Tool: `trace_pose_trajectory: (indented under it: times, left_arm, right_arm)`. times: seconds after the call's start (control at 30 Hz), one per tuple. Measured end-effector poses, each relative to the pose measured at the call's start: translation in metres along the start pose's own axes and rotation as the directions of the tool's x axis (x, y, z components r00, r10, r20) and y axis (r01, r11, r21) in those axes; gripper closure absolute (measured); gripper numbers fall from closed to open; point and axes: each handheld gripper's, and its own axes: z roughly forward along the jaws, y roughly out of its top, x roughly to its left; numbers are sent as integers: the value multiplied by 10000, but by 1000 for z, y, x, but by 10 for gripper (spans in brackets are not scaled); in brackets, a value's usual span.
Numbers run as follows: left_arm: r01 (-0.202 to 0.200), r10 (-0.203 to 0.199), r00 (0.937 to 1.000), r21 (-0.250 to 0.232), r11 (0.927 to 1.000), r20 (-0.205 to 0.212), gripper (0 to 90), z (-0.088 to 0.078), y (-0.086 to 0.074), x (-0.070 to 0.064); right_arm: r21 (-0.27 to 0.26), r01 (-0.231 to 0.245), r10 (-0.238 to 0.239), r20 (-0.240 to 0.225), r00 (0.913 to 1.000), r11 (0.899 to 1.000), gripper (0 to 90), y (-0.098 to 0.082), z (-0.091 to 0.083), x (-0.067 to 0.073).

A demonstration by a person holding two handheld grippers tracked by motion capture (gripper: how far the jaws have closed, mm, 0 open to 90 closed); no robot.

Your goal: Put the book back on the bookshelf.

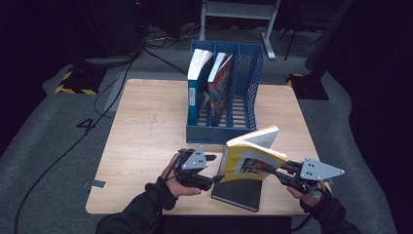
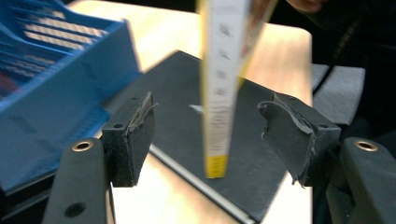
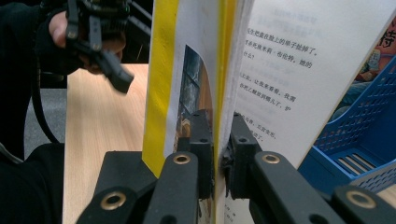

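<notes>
Our right gripper has its 2 jaws clamped on the front cover of the yellow book, the pads pressing that cover from both sides near its lower edge. In the right gripper view the cover stands up between the jaws, with a printed page fanning away to one side. Our left gripper has its jaws apart; the book's spine hangs between the 2 pads and touches neither.

The yellow book is held off the tabletop, above its near edge and toward the near right corner. In the high view its long axis runs roughly level from our right gripper toward the left one, and it tilts so the fore-edge points up and away toward the file rack. In the left gripper view the spine runs top to bottom, its yellow end lowest.

Under it lies 1 black book flat on the tabletop, at the near edge, its long side running slightly skew to that edge. The left gripper sits just beside the black book's left side.

Farther out, 1 blue file rack stands near the far edge, a little right of center. It holds 2 upright books: a blue one in the left slot and a red one in the next. We count 4 books in all, 2 grippers and 1 rack.
</notes>
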Motion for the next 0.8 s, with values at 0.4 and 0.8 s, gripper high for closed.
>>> trace_pose_trajectory:
  times: [0.4,0.8]
  left_arm:
    - [-147,177,9988,-660,9977,451,519,31,14,-4]
    - [-623,747,9959,-2137,9749,507,622,18,46,-4]
  right_arm:
    - [121,75,-75,-21,10000,9999,785,-2,-4,0]
    - [397,-62,36,652,9979,9992,657,-9,-14,-5]
